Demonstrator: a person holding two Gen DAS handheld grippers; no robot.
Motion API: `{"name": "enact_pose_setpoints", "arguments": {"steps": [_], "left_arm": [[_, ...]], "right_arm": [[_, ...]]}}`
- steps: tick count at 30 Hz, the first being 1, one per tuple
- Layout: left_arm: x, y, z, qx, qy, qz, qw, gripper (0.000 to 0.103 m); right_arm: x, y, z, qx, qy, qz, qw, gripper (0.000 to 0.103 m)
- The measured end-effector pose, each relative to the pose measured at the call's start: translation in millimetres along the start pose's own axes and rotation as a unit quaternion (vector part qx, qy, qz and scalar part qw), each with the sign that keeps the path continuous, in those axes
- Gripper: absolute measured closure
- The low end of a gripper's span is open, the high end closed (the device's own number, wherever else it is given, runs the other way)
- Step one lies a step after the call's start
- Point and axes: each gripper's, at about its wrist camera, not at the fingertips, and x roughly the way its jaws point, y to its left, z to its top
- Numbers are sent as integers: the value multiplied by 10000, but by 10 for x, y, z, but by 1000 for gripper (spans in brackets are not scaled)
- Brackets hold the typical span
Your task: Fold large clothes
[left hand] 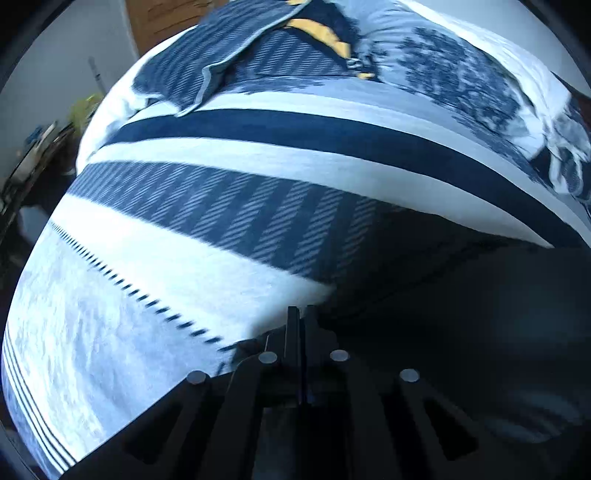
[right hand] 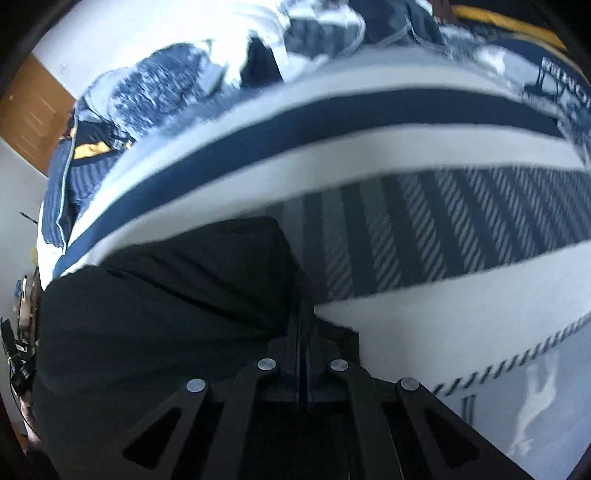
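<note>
A large black garment lies on a bed with a blue-and-white striped cover. In the left wrist view the garment [left hand: 461, 314] fills the lower right, and my left gripper [left hand: 301, 317] is shut on its edge. In the right wrist view the garment [right hand: 155, 314] fills the lower left, and my right gripper [right hand: 304, 325] is shut on its edge. Both grippers hold the cloth just above the bed cover [left hand: 221, 229], which also shows in the right wrist view [right hand: 443, 236].
Rumpled blue patterned pillows [left hand: 461, 74] and a navy-and-yellow cloth [left hand: 321, 33] lie at the far end of the bed. A wooden door [right hand: 33, 110] and a white wall stand behind. A cluttered stand [left hand: 33, 155] is beside the bed at left.
</note>
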Motion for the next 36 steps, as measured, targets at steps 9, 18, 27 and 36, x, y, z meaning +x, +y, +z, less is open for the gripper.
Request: {"name": "enact_pose_setpoints", "arguments": {"steps": [9,18,27,36], "left_arm": [[-1243,910,-855,-1088,-1079,-451,9872,24],[-1411,1400,-2428,-2027,-808,-1489,9645,23],[-1223,1309,-2357,-2057,-373,-1963,9580,23],[-773,1391,-2235,-3180,196,-3372,8859,23]], "right_arm": [[-1330,-386,-1017,483,-1326,469,9889,11],[-1364,-704,-2599,1096,-1120,1409,9775,15],[-962,-821,-2547,1738,-360,1913,9654,15],[-742,-932,-2439,2320,-371,2817,9303,17]]}}
